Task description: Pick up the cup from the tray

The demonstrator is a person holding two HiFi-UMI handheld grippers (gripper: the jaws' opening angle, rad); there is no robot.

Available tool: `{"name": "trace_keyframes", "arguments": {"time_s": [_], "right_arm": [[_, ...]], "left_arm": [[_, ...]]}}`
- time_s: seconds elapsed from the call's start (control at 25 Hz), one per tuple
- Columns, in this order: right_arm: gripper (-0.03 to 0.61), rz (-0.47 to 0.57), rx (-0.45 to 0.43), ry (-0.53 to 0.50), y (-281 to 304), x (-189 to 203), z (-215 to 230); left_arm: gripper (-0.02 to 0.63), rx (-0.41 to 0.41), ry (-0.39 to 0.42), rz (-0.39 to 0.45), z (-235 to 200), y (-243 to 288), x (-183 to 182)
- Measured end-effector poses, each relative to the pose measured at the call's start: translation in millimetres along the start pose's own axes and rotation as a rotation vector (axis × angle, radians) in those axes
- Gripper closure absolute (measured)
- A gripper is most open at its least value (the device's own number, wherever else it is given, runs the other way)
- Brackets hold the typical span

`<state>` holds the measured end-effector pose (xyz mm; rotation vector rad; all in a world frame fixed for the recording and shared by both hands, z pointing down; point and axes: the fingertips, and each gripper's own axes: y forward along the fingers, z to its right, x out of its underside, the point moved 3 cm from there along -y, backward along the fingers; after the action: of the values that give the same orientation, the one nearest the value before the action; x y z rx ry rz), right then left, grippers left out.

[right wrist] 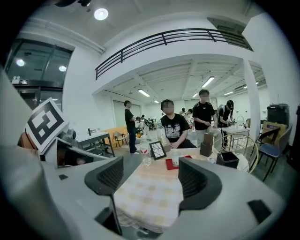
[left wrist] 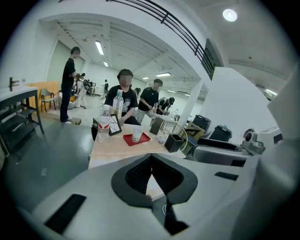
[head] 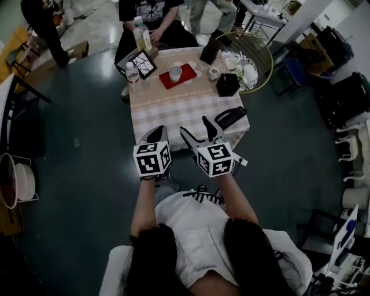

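A white cup [head: 175,73] stands on a red tray [head: 188,72] at the far side of a checked table [head: 173,107]. Both grippers hover at the table's near edge, well short of the tray. My left gripper [head: 155,134] has its pads pressed together with nothing in them. My right gripper [head: 196,128] stands open and empty. The left gripper view shows the shut left gripper [left wrist: 152,159] with the cup [left wrist: 137,135] and tray [left wrist: 143,139] far beyond it. In the right gripper view the cup [right wrist: 176,160] sits far ahead of the right gripper [right wrist: 152,178].
On the table are a water bottle [head: 133,74], a framed picture [head: 142,63], a small white cup [head: 213,73], a black box [head: 227,84] and a dark object [head: 230,117] near the right edge. A wire basket [head: 248,55] holds crockery. A person [head: 153,14] sits at the far side.
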<state>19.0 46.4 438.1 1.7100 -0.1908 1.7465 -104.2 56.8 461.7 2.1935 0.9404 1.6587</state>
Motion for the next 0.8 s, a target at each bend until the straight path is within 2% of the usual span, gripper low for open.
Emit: {"name": "trace_keyframes", "arguments": {"time_s": [0.08,0.24,0.4,0.68,0.8], "right_arm": [[0.224,-0.007,0.008,0.012,16.1,-3.7,4.3],[0.221,-0.022,0.028,0.041,49.0,-7.2,12.9],[0.213,-0.023,0.065,0.052,77.1,-9.7,17.2],[0.192,-0.027,0.097,0.04,114.2,-22.7,22.5],[0.189,-0.029,0.101,0.028,127.4,-25.6,27.6]], "left_arm": [[0.604,0.0,0.018,-0.008,-10.6,11.6,-10.3],[0.604,-0.057,0.031,-0.017,-37.6,35.0,-31.9],[0.604,-0.027,0.057,-0.028,-50.9,49.7,-46.5],[0.604,-0.031,0.046,-0.037,-66.8,67.4,-54.5],[0.604,-0.035,0.017,-0.038,-75.6,77.9,-59.1]]}}
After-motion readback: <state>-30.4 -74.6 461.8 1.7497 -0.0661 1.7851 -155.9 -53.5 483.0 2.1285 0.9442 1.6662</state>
